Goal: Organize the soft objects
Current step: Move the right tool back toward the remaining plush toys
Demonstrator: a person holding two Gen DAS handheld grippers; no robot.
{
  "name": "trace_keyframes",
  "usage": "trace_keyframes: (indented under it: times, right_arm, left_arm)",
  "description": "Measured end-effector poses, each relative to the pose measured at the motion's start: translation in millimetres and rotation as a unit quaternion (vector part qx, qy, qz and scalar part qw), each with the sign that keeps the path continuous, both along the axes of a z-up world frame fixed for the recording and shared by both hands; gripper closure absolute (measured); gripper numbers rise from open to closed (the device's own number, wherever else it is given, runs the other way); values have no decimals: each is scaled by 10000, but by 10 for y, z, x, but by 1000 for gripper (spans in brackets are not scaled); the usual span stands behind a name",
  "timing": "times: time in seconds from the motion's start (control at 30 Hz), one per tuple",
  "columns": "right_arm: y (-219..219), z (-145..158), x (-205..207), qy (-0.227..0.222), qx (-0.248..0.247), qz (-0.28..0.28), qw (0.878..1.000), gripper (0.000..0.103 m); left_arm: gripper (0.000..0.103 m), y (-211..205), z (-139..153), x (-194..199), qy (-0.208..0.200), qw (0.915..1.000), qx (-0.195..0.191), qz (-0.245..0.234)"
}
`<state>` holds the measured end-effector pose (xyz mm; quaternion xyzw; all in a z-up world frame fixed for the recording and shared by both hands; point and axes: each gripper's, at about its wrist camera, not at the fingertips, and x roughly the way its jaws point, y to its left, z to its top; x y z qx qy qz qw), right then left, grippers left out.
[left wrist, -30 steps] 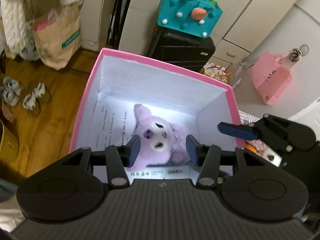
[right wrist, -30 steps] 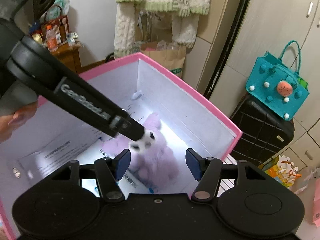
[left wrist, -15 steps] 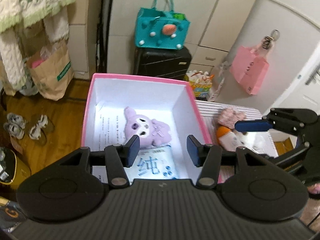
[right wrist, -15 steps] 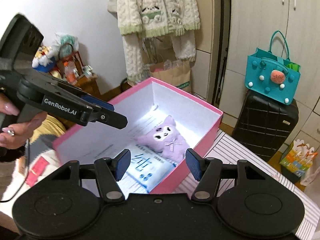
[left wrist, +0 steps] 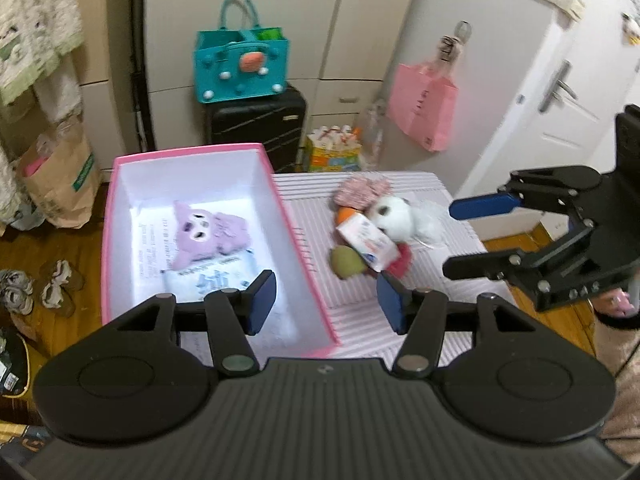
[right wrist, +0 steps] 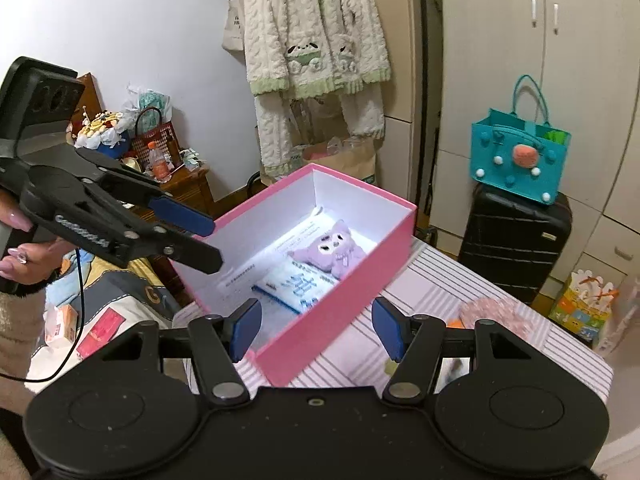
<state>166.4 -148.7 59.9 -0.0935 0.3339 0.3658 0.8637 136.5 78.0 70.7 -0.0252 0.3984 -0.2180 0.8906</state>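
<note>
Leftmost, pink box (left wrist: 308, 264) holding purple plush (left wrist: 208, 236) and tissue pack (left wrist: 216, 280). Above its near edge, left gripper (left wrist: 326, 306) spread wide, empty. Rightward on striped table (left wrist: 420, 280), loose heap around white plush (left wrist: 396, 214). Farthest right, right gripper (left wrist: 464, 236) splayed, gripping nothing.

A pink box (right wrist: 340, 296) sits at the centre of the right wrist view on a striped table (right wrist: 440, 280). Inside it a purple plush (right wrist: 332, 250) lies at the far end, touching a blue-and-white tissue pack (right wrist: 296, 286) toward six o'clock. The right gripper (right wrist: 316, 330) gapes empty at six o'clock. The left gripper (right wrist: 204, 240), at nine o'clock, is spread apart, empty.
</note>
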Motion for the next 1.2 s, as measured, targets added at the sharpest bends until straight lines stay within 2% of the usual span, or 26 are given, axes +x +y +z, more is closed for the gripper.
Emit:
trace_keyframes:
  times: [0.3, 0.5, 0.7, 0.93, 1.2]
  right_arm:
    - [-560, -36, -344, -122, -23, -262, 9996, 37]
    - [-889, -123, -441, -154, 84, -398, 9991, 36]
    - [-1141, -356, -370, 62, 209, -533, 9983, 36]
    - [-1361, -629, -230, 122, 177, -621, 9978, 36]
    - [-1562, -912, -15, -33, 203, -703, 9973, 34]
  left_arm:
    - [45, -525, 5, -300, -89, 9979, 393, -499]
    - [44, -812, -91, -248, 69, 9968, 382, -699]
    - [44, -1051, -294, -125, 156, 9956, 384, -839]
    - [44, -1240, -508, -16, -82, 9962, 427, -760]
    - [44, -1411, -720, 153, -387, 9971, 361, -548]
